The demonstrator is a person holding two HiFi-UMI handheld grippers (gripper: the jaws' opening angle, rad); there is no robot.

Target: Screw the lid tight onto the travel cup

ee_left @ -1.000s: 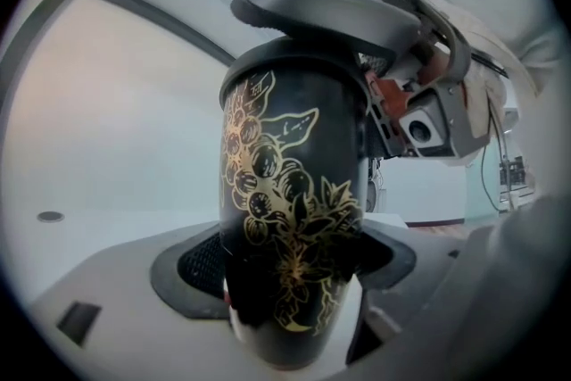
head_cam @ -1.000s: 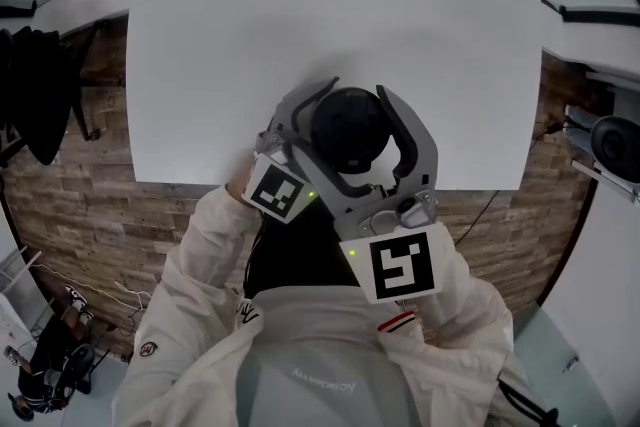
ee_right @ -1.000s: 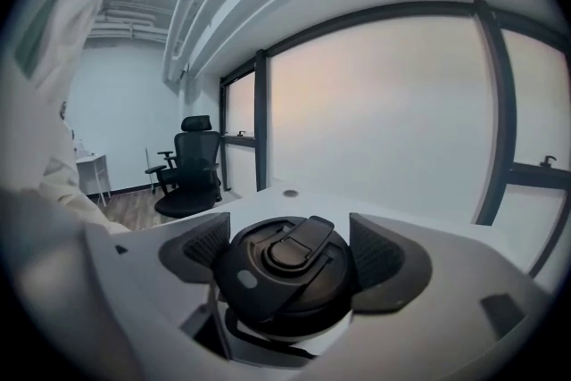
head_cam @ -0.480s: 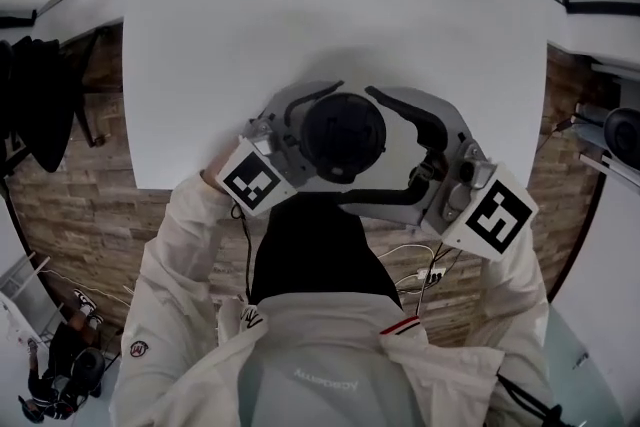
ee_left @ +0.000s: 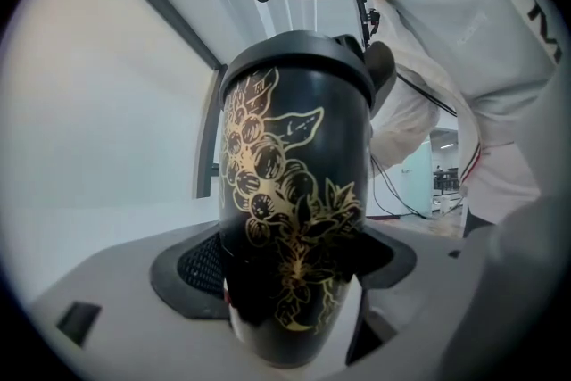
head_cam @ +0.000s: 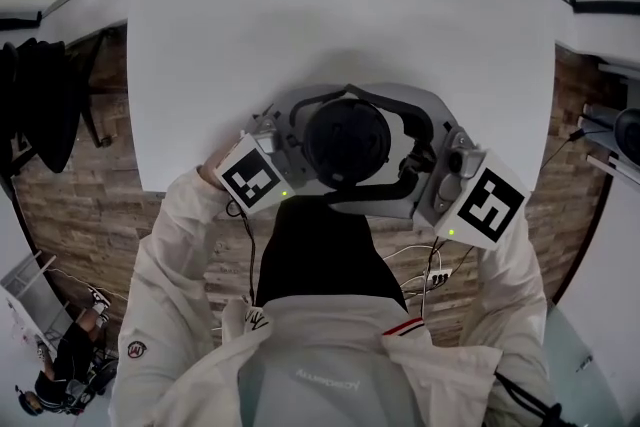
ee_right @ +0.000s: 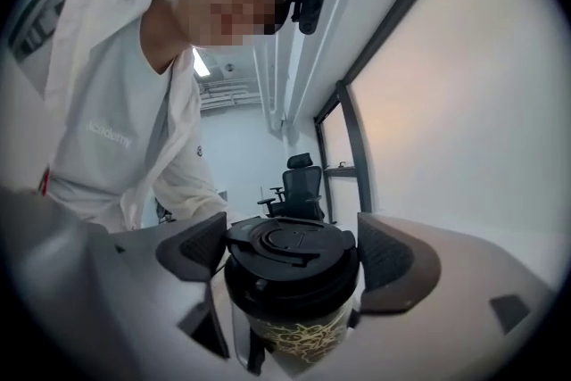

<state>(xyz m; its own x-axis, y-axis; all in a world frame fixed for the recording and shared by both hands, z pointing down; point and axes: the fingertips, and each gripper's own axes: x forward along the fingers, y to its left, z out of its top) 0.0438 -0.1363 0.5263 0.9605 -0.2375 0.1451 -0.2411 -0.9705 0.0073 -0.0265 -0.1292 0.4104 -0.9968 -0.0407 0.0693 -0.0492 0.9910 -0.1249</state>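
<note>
Left claw point(ee_left: 290, 285) grips cup point(ee_left: 294, 165), unseen overhead; right claw point(ee_right: 293, 258) seemingly lid point(ee_right: 287, 238).

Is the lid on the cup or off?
On. The black lid sits level across the top of the cup, covering its mouth. Whether it is screwed tight cannot be told.

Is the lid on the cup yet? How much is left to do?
Done: the lid sits on the travel cup. In hand: the left gripper clamps the cup's body while the right gripper grips the lid. Left: twisting it tight; tightness can't be seen.
</note>
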